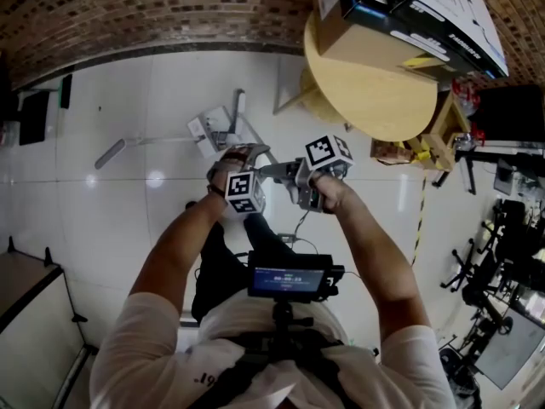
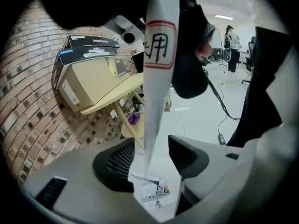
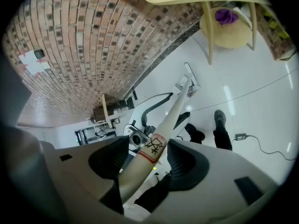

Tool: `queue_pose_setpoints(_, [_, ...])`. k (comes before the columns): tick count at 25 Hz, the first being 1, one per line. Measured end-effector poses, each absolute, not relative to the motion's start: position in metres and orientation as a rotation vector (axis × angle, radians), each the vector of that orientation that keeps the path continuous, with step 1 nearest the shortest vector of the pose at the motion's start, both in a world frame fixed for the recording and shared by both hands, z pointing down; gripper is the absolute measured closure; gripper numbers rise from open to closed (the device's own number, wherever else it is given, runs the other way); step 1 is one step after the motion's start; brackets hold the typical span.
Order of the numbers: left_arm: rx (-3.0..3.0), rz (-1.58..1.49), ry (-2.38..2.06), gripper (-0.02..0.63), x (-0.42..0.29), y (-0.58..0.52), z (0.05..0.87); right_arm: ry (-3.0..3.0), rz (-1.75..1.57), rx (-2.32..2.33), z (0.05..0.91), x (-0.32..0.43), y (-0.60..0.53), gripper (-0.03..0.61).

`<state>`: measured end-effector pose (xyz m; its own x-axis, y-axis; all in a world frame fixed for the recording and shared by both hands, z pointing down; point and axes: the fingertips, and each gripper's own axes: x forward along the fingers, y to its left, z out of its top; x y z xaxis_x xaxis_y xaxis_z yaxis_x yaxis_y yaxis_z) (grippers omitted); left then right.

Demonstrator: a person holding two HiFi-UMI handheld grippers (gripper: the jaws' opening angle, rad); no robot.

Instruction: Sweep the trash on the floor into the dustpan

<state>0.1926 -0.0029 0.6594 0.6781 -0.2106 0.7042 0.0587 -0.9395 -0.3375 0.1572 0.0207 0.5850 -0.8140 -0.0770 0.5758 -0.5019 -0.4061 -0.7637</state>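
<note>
left gripper: jaws apart at a middling width. The broom handle runs between them and lies along the meshed pad, with floor showing on the other side. I read it as not clamped.
right gripper: jaws wide. The handle's red-framed label sits between them with a gap on each side, so there is no grip here either.
trash: printed paper scraps on the white floor, just beside the broom head. They lie between you and the brick wall, off to one side of the round table.
dustpan: can't pick it out for sure. A grey long-handled thing lies flat, well left of the scraps in the head view, and may be it.
step: my read is that you're settling your hold on the handle and the sweep hasn't begun.
how: close both grippers on the handle before you move the head, with the hands spaced apart along it. Set the head flat on the floor behind the scraps. Use short, low strokes toward the pan, because light paper flicks away easily.
risk: with loose jaws the handle can roll and the head can skip over the paper. A cable lies near your feet, so keep strokes off it.
</note>
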Motion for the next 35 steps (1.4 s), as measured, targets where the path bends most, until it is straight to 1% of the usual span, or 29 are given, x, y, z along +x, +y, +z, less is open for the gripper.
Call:
queue_pose_setpoints(4, [-2.557, -1.120, 0.139, 0.374, 0.199, -0.010, 0.658, -1.574, 2.388, 0.769, 0.576, 0.159, 0.011, 0.307])
queue_pose_setpoints(6, [-2.521, -1.112, 0.115, 0.374, 0.201, -0.009, 0.661, -1.567, 2.395, 0.716, 0.574, 0.157, 0.013, 0.307])
queue_pose_setpoints(7, [-2.490, -1.112, 0.080, 0.374, 0.202, -0.007, 0.664, -1.562, 2.384, 0.663, 0.572, 0.154, 0.018, 0.302])
queue_pose_setpoints(8, [-2.448, -1.113, 0.032, 0.374, 0.204, -0.004, 0.669, -1.558, 2.368, 0.598, 0.570, 0.148, 0.024, 0.284])
queue_pose_setpoints(10, [-2.355, -1.117, -0.079, 0.374, 0.208, 0.003, 0.679, -1.543, 2.346, 0.475, 0.567, 0.137, 0.032, 0.276])
queue_pose_setpoints(12, [-2.288, -1.111, -0.179, 0.433, 0.212, 0.011, 0.688, -1.532, 2.355, 0.405, 0.567, 0.131, 0.033, 0.274])
queue_pose_setpoints(13, [-2.277, -1.101, -0.213, 0.498, 0.213, 0.015, 0.690, -1.530, 2.365, 0.385, 0.567, 0.130, 0.032, 0.267])
queue_pose_setpoints(14, [-2.279, -1.087, -0.228, 0.528, 0.214, 0.019, 0.690, -1.530, 2.374, 0.362, 0.567, 0.130, 0.033, 0.265])
queue_pose_setpoints(20, [-2.237, -1.033, -0.291, 0.525, 0.210, 0.028, 0.698, -1.571, 2.401, 0.151, 0.561, 0.146, 0.045, 0.258])
queue_pose_setpoints(23, [-2.252, -1.014, -0.304, 0.525, 0.208, 0.027, 0.684, -1.496, 2.474, 0.208, 0.568, 0.177, 0.041, 0.259])
queue_pose_setpoints(25, [-2.288, -1.026, -0.263, 0.525, 0.206, 0.020, 0.681, -1.533, 2.437, 0.316, 0.576, 0.208, 0.033, 0.259])
queue_pose_setpoints(26, [-2.319, -1.044, -0.220, 0.525, 0.206, 0.013, 0.680, -1.607, 2.362, 0.388, 0.579, 0.225, 0.028, 0.261])
queue_pose_setpoints(28, [-2.399, -1.093, -0.100, 0.526, 0.205, -0.011, 0.676, -1.803, 2.090, 0.624, 0.579, 0.257, 0.018, 0.273])
queue_pose_setpoints(29, [-2.444, -1.118, -0.030, 0.526, 0.204, -0.025, 0.673, -1.907, 1.919, 0.766, 0.576, 0.268, 0.014, 0.361])
queue_pose_setpoints(30, [-2.492, -1.141, 0.044, 0.526, 0.202, -0.039, 0.670, -2.029, 1.722, 0.882, 0.570, 0.270, 0.010, 0.378])
queue_pose_setpoints(32, [-2.601, -1.171, 0.203, 0.528, 0.197, -0.067, 0.664, -2.219, 1.264, 1.024, 0.559, 0.261, -0.001, 0.451])
queue_pose_setpoints(35, [-2.774, -1.185, 0.431, 0.534, 0.189, -0.098, 0.657, -2.233, 0.745, 1.134, 0.545, 0.226, -0.028, 0.451])
